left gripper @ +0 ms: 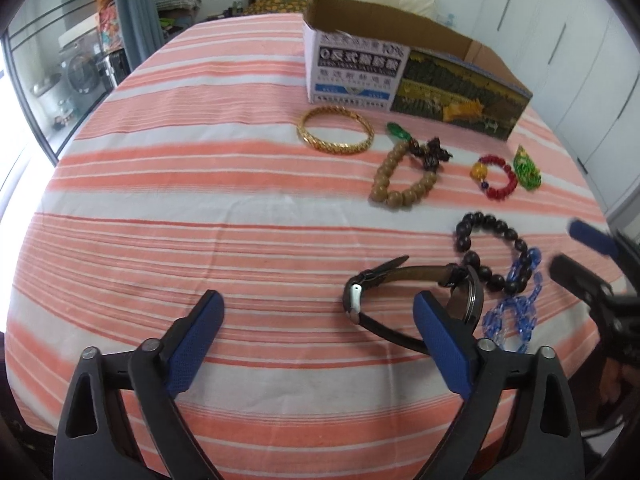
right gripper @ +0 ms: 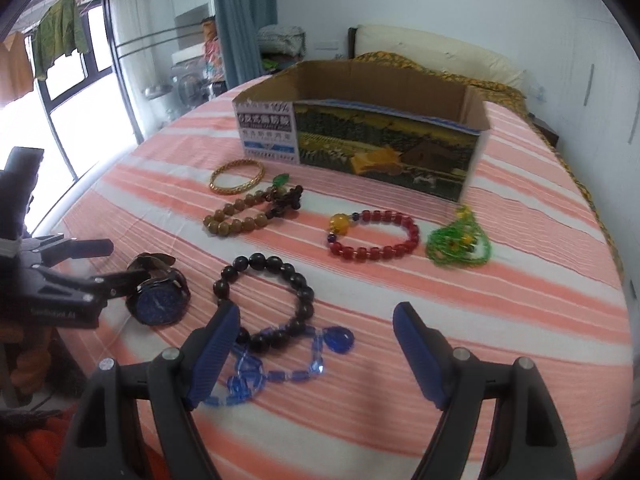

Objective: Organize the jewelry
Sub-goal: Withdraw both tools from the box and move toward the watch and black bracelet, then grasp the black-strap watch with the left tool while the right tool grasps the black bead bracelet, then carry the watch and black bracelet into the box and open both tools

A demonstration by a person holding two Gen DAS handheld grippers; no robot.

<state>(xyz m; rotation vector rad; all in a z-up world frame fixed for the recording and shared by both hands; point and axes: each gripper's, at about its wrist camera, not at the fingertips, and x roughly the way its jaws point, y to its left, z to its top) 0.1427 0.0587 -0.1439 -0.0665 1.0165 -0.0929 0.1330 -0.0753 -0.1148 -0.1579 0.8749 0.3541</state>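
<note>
Jewelry lies on a striped cloth in front of an open cardboard box (left gripper: 356, 68) (right gripper: 384, 148). There is a gold bangle (left gripper: 335, 131) (right gripper: 237, 176), a tan bead bracelet (left gripper: 402, 178) (right gripper: 240, 216), a red bead bracelet (left gripper: 496, 178) (right gripper: 374, 236), a green bead piece (left gripper: 528, 168) (right gripper: 458, 242), a black bead bracelet (left gripper: 490, 252) (right gripper: 266, 300), a blue crystal necklace (left gripper: 516, 308) (right gripper: 280, 364) and a watch (left gripper: 404, 300) (right gripper: 158, 300). My left gripper (left gripper: 318, 312) is open, just left of the watch. My right gripper (right gripper: 316, 326) is open over the blue necklace and black bracelet.
The striped cloth (left gripper: 200, 200) covers a round table. A bed with a pillow (right gripper: 440, 52) stands behind it, a glass door (right gripper: 72, 120) to the left, white cupboards (left gripper: 580, 60) to the right. The left gripper (right gripper: 60, 276) shows at the left edge of the right wrist view.
</note>
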